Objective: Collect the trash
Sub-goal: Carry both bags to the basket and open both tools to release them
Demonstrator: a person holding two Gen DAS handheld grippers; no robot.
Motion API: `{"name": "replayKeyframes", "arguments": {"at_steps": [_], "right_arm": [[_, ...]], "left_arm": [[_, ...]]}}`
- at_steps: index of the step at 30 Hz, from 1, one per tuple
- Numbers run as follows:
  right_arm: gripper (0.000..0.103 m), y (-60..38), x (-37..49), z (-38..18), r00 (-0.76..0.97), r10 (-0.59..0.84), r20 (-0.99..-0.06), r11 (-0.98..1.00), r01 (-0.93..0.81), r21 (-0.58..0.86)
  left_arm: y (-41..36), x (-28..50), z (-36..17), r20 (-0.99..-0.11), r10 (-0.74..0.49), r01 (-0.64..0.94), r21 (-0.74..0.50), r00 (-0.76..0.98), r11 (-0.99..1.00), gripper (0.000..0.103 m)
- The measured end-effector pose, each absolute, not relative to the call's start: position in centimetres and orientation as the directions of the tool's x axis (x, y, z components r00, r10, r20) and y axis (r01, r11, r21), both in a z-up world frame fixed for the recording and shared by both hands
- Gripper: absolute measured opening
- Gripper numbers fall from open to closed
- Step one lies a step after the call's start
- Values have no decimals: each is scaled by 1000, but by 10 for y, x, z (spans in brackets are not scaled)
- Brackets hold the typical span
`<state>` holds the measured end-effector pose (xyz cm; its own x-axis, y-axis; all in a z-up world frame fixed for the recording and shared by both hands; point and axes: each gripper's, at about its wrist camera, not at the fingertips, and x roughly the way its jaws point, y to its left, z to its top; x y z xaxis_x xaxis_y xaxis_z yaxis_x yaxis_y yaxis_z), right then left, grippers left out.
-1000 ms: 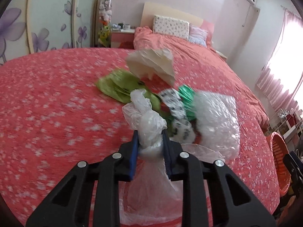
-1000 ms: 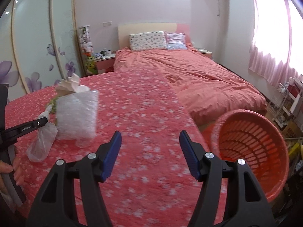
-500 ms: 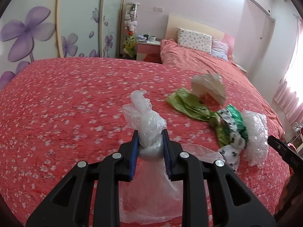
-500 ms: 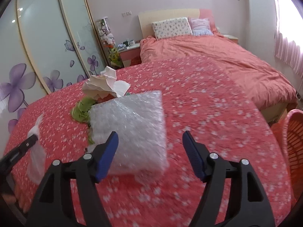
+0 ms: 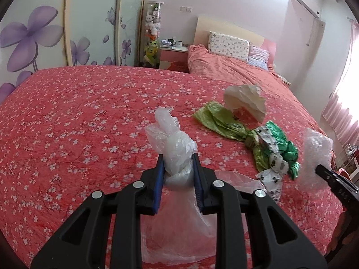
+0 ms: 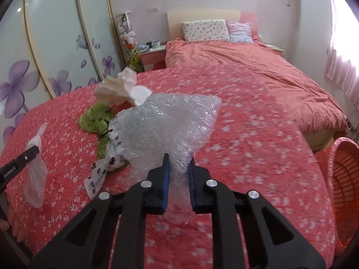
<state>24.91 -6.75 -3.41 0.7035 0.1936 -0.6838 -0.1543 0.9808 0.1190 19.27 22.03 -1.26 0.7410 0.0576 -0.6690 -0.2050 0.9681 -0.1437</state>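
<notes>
My left gripper is shut on a knotted clear plastic bag and holds it above the red floral bedspread; the bag also shows in the right wrist view. My right gripper is shut on a sheet of bubble wrap, which also shows at the right in the left wrist view. On the bedspread lie a crumpled white paper, a green bag and a green and white patterned wrapper.
An orange plastic basket stands on the floor at the right of the bed. A second bed with pillows lies behind. A nightstand and flowered wardrobe doors line the far left.
My right gripper swung left from the basket to the bubble wrap and shut on it. My left gripper kept its hold on the clear bag and turned left.
</notes>
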Motion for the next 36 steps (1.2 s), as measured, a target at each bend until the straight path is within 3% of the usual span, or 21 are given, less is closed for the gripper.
{"name": "replayKeyframes", "arguments": {"at_steps": [20,36], "right_arm": [[14,-160,185,19,815,67,-575,996,-24,82],[14,-228,150,26,841,-13,-540,991,82,103]], "left_arm": [[126,183,25,-611,-37,-28,-96,791,995,24],[26,176,37,-587,-170,175,-49,792,983,25]]}}
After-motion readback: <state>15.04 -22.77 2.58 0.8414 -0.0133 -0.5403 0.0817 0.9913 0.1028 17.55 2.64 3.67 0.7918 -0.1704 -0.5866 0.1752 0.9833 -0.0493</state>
